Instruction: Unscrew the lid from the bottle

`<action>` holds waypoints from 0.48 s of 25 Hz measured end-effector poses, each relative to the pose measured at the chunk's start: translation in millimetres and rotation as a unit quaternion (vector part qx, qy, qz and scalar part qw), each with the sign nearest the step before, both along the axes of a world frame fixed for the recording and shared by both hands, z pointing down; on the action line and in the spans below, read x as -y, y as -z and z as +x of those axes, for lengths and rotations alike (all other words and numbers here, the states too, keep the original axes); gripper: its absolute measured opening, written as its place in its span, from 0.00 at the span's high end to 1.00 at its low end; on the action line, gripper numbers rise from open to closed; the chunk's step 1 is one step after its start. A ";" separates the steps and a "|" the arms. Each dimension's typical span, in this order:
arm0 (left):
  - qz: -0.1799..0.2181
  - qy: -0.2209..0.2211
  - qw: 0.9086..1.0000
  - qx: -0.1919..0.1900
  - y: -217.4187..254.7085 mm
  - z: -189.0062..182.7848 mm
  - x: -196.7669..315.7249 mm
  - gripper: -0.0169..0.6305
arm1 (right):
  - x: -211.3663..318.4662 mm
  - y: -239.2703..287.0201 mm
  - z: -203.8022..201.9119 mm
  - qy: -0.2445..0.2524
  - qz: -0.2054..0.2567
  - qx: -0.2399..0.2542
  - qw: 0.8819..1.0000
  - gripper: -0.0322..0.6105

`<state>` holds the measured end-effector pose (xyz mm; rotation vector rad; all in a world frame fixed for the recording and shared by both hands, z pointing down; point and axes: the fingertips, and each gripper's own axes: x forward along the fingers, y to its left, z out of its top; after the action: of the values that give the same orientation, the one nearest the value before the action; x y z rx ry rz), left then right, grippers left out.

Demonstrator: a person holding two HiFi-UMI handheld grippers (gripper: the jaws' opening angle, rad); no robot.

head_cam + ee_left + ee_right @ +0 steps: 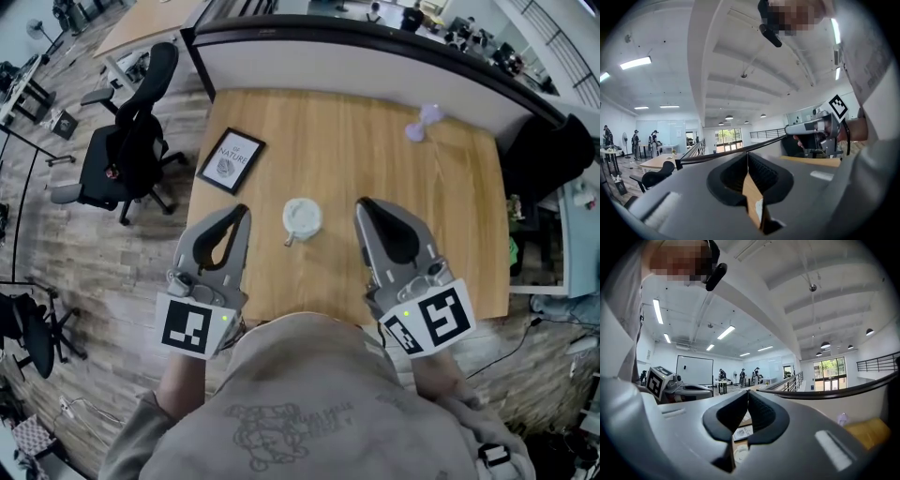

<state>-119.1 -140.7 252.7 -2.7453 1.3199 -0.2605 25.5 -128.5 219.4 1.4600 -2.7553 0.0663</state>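
In the head view a white bottle (302, 217) stands upright near the middle of the wooden table (375, 150), seen from above with its round lid on top. My left gripper (244, 212) hovers to the bottle's left and my right gripper (361, 204) to its right; both are near the table's front edge and apart from the bottle. Each has its jaws shut with nothing between them. In the right gripper view the bottle's top (739, 453) peeks out below the shut jaws. Both gripper views point nearly level across the room.
A black-framed picture (231, 159) lies flat at the table's left. A small purple object (427, 120) sits at the far right near the dark partition (375, 47). A black office chair (127, 150) stands left of the table. People stand far off in the room.
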 end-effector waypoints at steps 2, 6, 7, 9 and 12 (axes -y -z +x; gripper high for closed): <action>-0.005 0.001 1.000 0.007 -7.0 0.0 -0.1 0.97 | -1.1 -6.7 -1.9 0.003 -0.005 -0.008 1.000 0.93; -0.016 0.006 1.000 0.012 -16.1 1.4 0.5 0.97 | -3.3 -17.5 -4.4 0.008 -0.019 -0.011 1.000 0.93; -0.017 0.007 1.000 0.012 -16.3 1.3 0.3 0.97 | -4.1 -18.3 -5.0 0.009 -0.020 -0.011 1.000 0.93; -0.016 0.007 1.000 0.012 -15.5 1.0 0.2 0.97 | -4.8 -19.2 -5.9 0.009 -0.022 -0.013 1.000 0.93; -0.014 0.007 1.000 0.014 -14.6 0.6 0.5 0.97 | -4.2 -19.5 -6.0 0.008 -0.022 -0.017 1.000 0.93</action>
<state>-118.6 -141.2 267.2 -2.7459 1.3407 -0.3198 19.5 -124.3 238.9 1.4155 -2.7193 0.0996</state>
